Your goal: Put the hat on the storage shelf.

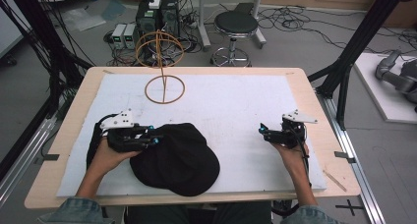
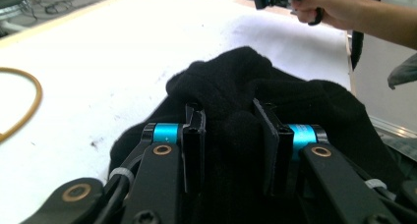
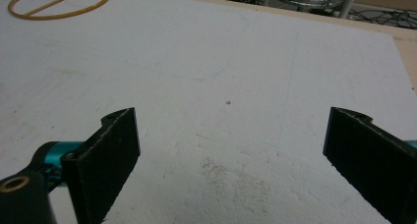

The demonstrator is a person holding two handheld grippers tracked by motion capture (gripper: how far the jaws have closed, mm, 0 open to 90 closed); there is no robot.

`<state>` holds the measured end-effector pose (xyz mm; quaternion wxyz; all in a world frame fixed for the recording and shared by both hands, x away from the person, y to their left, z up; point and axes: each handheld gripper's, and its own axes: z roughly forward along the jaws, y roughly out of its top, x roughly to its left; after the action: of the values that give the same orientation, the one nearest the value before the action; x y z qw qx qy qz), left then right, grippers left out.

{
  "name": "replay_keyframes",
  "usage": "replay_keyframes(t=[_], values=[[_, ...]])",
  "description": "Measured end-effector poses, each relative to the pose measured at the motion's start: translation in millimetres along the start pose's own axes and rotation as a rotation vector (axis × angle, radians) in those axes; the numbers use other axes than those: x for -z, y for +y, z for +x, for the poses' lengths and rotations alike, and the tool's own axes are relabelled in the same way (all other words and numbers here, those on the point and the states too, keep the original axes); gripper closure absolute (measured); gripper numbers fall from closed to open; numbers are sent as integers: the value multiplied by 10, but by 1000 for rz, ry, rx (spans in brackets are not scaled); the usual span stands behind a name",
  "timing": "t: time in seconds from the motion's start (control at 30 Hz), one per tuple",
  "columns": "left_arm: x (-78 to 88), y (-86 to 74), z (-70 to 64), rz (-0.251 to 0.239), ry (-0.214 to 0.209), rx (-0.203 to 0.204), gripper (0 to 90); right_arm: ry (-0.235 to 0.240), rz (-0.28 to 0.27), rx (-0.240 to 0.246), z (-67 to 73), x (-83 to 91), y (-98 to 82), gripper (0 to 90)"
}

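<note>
Black cap [image 1: 177, 157] lies on the near left part of the white mat [image 1: 236, 106], its crown bunched up and its brim toward the table's near edge. Seen along the left gripper view, a fold of the cap's fabric [image 2: 231, 135] stands between the two black jaws, and both pads press into it from either side. The left gripper [image 1: 155, 136] sits at the cap's left edge in the high view, held in the person's left hand [image 1: 105, 157], pinching that fold of cloth.

Well apart on the right side of the mat, the right gripper [image 1: 264, 130] is held in the person's right hand [image 1: 290, 148]; its jaws stand wide over bare mat [image 3: 221, 111] with nothing between them.

Farther back on the mat stands a wooden hat stand [image 1: 163, 69], with a ring base and a rounded wire-like top.
</note>
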<state>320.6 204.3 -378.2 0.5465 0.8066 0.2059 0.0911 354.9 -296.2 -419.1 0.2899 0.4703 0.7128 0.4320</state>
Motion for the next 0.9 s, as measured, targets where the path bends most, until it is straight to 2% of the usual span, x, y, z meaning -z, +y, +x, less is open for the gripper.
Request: replay_keyframes(t=[0.37,0.43,0.57,0.7,0.9], values=[[77,99,-51,-51,-3,-10,682,2,1,-3,0,5,0,66],[105,140,-70,-60,15,-28,685,2,3,2,1,0,-2,66],[166,179,-65,-81,25,-23,697,5,1,-4,5,4,-2,66],[244,258,-72,-85,46,-41,700,5,-6,-13,-18,19,-1,66],[320,365,-76,-124,50,-53,700,3,-9,-16,-30,24,0,66]])
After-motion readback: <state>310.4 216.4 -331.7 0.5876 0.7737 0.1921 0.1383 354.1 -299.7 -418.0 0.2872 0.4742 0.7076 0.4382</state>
